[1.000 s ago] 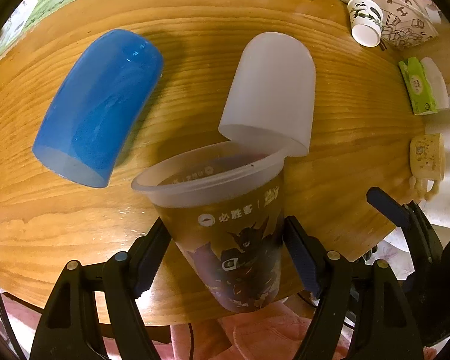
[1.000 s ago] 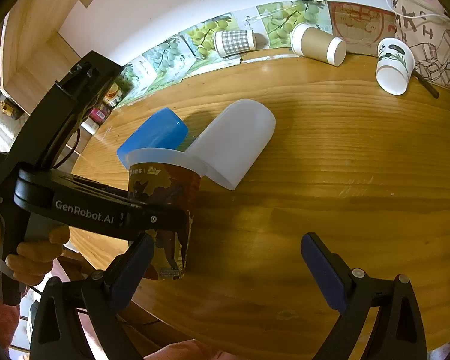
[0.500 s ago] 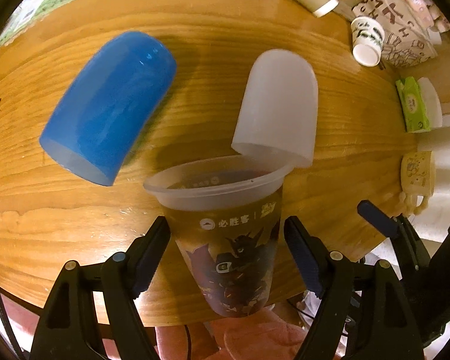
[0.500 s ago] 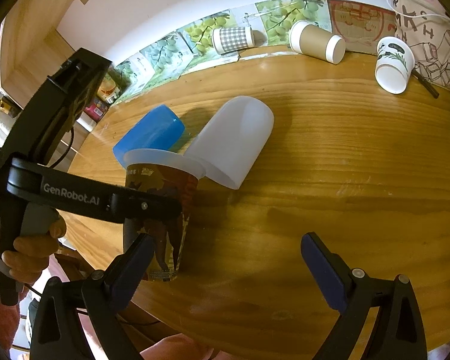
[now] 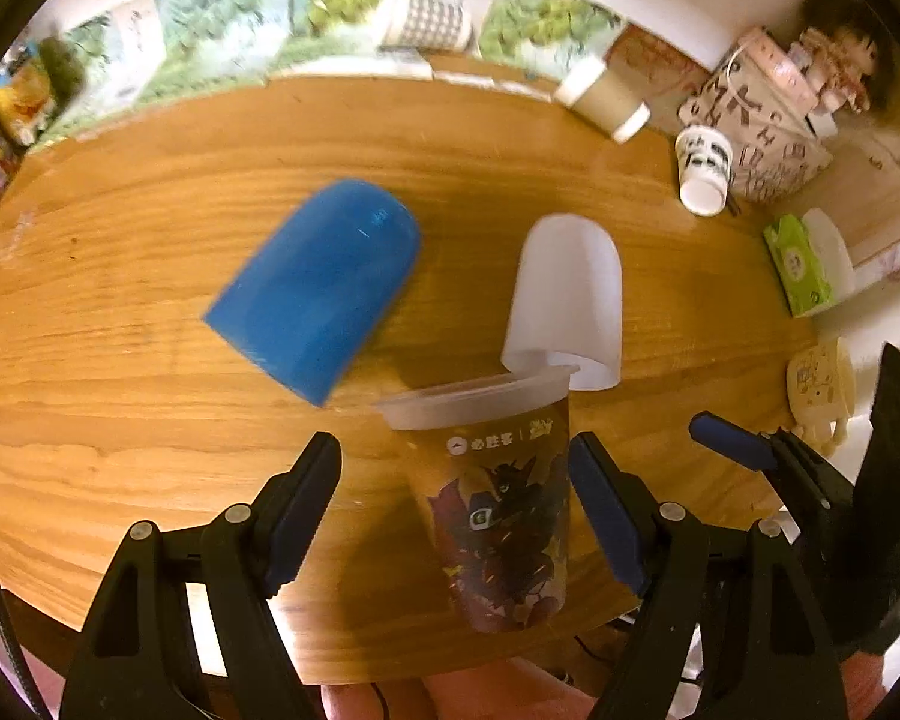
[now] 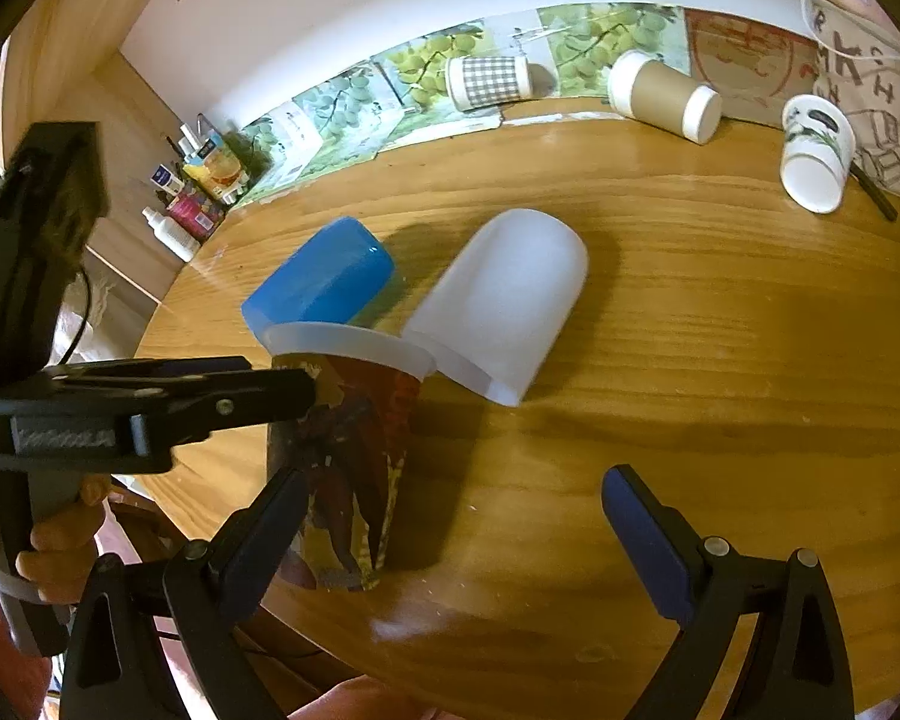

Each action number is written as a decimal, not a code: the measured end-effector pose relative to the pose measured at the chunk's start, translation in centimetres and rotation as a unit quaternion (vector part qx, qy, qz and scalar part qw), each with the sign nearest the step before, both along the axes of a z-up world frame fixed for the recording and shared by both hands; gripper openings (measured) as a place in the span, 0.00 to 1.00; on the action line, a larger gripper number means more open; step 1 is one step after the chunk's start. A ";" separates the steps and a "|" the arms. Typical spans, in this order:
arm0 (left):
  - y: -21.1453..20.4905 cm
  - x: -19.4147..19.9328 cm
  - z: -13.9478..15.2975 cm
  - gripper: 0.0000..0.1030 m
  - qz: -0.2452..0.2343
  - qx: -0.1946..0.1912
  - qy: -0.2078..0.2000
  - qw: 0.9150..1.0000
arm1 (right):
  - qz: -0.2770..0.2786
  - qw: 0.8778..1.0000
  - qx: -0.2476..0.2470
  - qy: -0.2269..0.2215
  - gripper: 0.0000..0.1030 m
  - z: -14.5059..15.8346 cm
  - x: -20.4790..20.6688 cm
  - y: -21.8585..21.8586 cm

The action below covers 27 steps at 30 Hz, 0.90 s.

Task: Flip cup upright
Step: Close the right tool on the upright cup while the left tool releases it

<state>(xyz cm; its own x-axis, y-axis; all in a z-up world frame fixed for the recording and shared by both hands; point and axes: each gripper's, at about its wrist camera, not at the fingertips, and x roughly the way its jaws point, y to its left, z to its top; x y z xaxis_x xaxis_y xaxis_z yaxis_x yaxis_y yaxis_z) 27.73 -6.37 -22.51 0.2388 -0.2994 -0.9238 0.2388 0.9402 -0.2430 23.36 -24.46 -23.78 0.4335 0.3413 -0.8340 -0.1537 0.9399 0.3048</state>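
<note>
Printed cup (image 5: 498, 504) stands upright, mouth up, near the front edge of the tabletop (image 5: 120, 420). Dark graphic wrap, frosted rim on top.

My left hand-held gripper (image 5: 453, 498): fingers spread wide, one either side of the cup. Right pad (image 5: 600, 510) sits just beside the cup wall; can't tell if it touches. Left pad (image 5: 303, 498) is clearly apart from it. No clamp on anything. From the right wrist view the left unit's finger (image 6: 234, 399) reaches across at upper-body height of the cup (image 6: 345, 468).

My right hand-held gripper (image 6: 450, 540): also spread wide, nothing between the fingers but bare tabletop (image 6: 720, 390). Its left pad (image 6: 264, 531) overlaps the cup's lower body in that view; contact unclear.

Other items: blue cup (image 5: 318, 288) lies on its side behind-left of the printed one, blurred in left view. White frosted cup (image 5: 567, 294) lies on its side just behind, open end toward the printed cup's rim, overlapping it in view. Far edge, right view: checked paper cup (image 6: 489, 81), brown paper cup (image 6: 663, 96), white patterned cup (image 6: 816, 153), all lying down. Green tissue pack (image 5: 801, 267) at right edge, left view.
</note>
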 end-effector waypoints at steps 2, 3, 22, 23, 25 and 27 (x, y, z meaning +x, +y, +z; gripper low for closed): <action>0.7 -0.5 0.6 0.79 0.001 0.003 -0.016 1.000 | 0.004 1.000 -0.002 -0.002 0.96 0.1 0.2 0.5; 1.0 -0.7 0.9 0.79 0.003 0.005 -0.025 1.000 | 0.007 1.000 -0.003 -0.002 0.96 0.1 0.5 0.8; 7.9 -5.0 2.9 0.79 0.092 0.013 -0.155 0.983 | 0.055 0.998 0.010 0.041 0.96 -1.6 4.7 7.2; 8.2 -5.1 2.8 0.79 0.093 0.011 -0.154 0.984 | 0.058 0.997 0.010 0.044 0.96 -1.7 4.9 7.5; 8.7 -5.2 2.7 0.79 0.093 0.012 -0.148 0.984 | 0.066 0.997 0.009 0.050 0.96 -1.9 5.2 7.9; 9.0 -5.2 2.6 0.79 0.092 0.012 -0.144 0.985 | 0.066 0.996 0.006 0.057 0.96 -2.2 5.5 8.4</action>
